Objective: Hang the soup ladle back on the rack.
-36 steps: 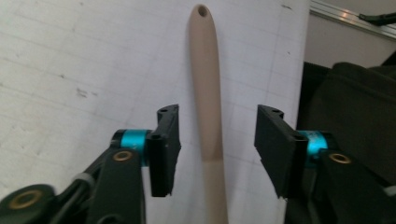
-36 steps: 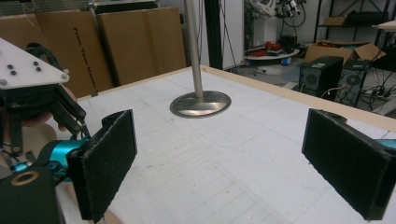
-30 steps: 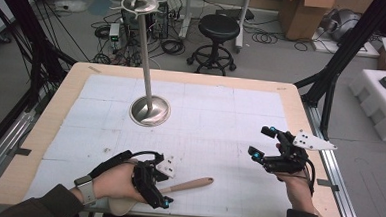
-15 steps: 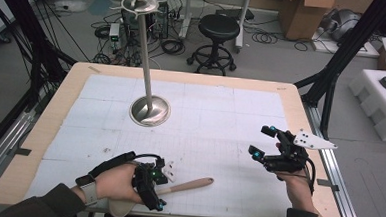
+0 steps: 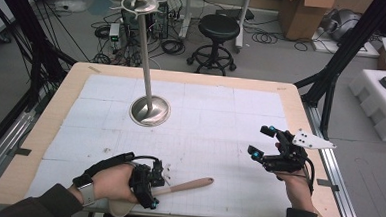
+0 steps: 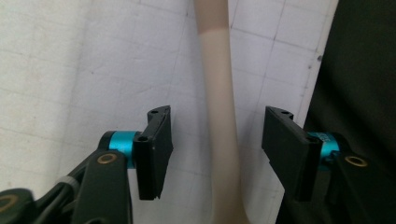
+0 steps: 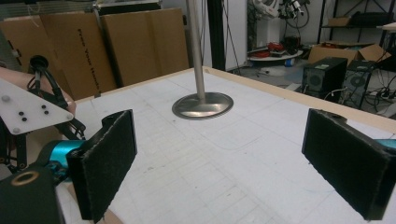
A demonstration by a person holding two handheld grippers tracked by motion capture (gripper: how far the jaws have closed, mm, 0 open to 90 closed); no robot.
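Left gripper (image 5: 153,186) held low at near edge of table (image 5: 291,101), jaws spread either side of wooden spoon (image 5: 184,186) handle, not closed on it. In left gripper view, spoon handle (image 6: 219,116) seen running between jaws, clear gap on both sides. Spoon laid flat on white gridded mat (image 5: 205,124), handle pointed right. Right gripper (image 5: 265,143) held above mat at right side, jaws spread wide, nothing between them. Metal stand (image 5: 150,109) placed upright at mid-left of mat; base (image 7: 202,104) seen ahead in right gripper view.
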